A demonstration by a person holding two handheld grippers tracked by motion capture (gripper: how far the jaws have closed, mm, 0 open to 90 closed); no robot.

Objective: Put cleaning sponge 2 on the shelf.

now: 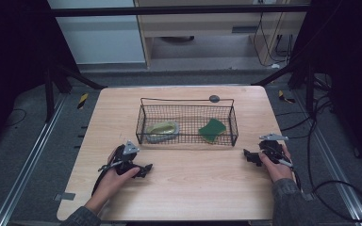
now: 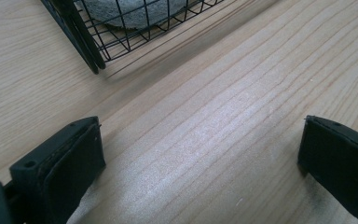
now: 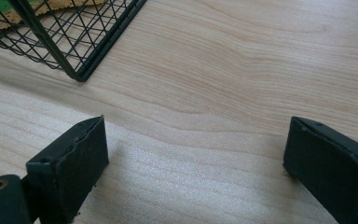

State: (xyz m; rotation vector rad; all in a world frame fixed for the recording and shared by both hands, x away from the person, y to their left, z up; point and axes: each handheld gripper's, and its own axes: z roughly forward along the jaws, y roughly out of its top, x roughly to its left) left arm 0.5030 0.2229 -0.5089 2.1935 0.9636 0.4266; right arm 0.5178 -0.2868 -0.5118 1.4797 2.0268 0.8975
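Observation:
A black wire basket (image 1: 187, 100) stands in the middle of the wooden table (image 1: 179, 183). Inside it lie a yellow-green and grey sponge (image 1: 163, 130) at the left and a dark green scouring pad (image 1: 212, 129) at the right. My left gripper (image 1: 147, 168) rests on the table in front of the basket's left corner, open, nothing between its jaws. My right gripper (image 1: 246, 154) rests near the table's right edge, beside the basket's front right corner, also open and empty. The left gripper view shows the basket corner (image 2: 93, 56) and the grey sponge (image 2: 135, 11); the right gripper view shows the basket corner (image 3: 77, 70).
A small dark round knob (image 1: 214, 98) sits on the table behind the basket. Bare wood lies in front of the basket between both hands. Cables (image 1: 330, 188) trail over the floor at the right, and black frame legs (image 1: 75, 75) stand at the far corners.

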